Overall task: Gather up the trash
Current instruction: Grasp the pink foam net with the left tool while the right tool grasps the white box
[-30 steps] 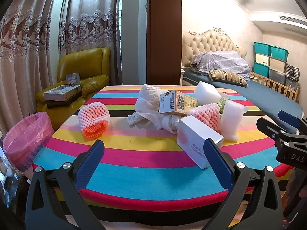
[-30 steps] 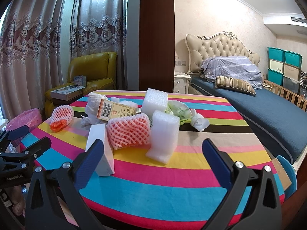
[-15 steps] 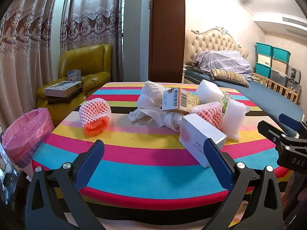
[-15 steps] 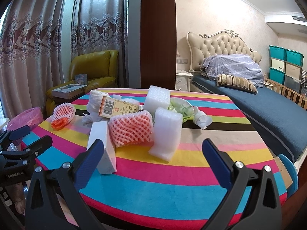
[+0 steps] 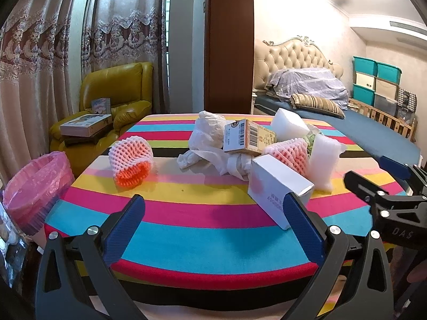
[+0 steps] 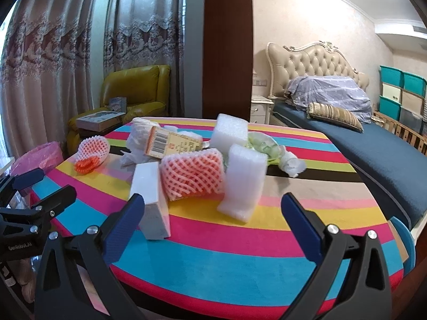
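On the striped bench (image 5: 186, 229) the trash lies in a loose heap toward the far middle. A white carton (image 6: 150, 194) sits nearest the front edge. Against it leans an orange foam fruit net (image 6: 193, 174), and just beside that stands a white foam sheet (image 6: 244, 184). Behind them are a barcoded box (image 6: 170, 144) propped on crumpled white wrapping (image 5: 208, 133), a foam block (image 6: 230, 133), and some green-and-white scrap (image 6: 263, 144) with a twisted white wad (image 6: 291, 164) trailing to the right. A second fruit net (image 5: 132, 157) lies apart, toward the bench's left side.

Off the bench's left corner, lower down, stands a bin lined with a pink bag (image 5: 34, 186), which is presumably where the trash goes.

Both tools hover short of the near edge, touching nothing. The left claw (image 5: 213, 226) has its blue fingers spread wide, with the lone net ahead to its left and the carton just past its right finger. The right claw (image 6: 213, 225) is equally wide and empty, facing the carton, net and foam sheet.

Nothing looks collected yet, so this reads as the approach before a first pick. For the left side, the lone net seems the easier target, since it is isolated and soft enough to squash. The right could take the foam sheet or the carton, though closing around the carton may tip the net leaning on it. Either pick calls for moving forward over the bench, lowering, and then closing.
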Motion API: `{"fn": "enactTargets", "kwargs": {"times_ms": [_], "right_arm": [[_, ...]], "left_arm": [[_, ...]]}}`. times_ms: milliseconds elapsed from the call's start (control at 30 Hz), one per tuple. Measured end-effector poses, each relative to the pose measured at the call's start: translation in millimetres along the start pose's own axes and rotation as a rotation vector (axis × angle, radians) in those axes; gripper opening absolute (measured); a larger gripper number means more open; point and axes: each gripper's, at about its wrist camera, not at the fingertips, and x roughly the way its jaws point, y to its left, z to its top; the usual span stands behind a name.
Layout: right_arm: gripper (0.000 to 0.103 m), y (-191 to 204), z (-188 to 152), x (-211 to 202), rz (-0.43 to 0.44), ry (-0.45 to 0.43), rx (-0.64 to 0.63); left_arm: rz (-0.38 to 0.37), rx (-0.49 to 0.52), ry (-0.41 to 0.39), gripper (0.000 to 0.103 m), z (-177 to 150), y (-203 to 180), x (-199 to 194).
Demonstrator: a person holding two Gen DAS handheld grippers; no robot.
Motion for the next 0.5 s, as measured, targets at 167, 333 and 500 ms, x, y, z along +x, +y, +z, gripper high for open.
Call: {"fn": "enactTargets", "kwargs": {"times_ms": [167,333,500], "right_arm": [[0.099,17,4,11,0.035,0.005,-0.046],[0.099,33,7,28,0.087,0.032,-0.079],[0.095,57,10,49,0.148,0.073,-0.128]], "left_arm": [[0.044,-0.02,0.003,0.097,1,9,0],[0.075,-0.077,0.032,0.097,3,34,12],[0.124,-0.13,0.04,0.097,8,72,26]]}}
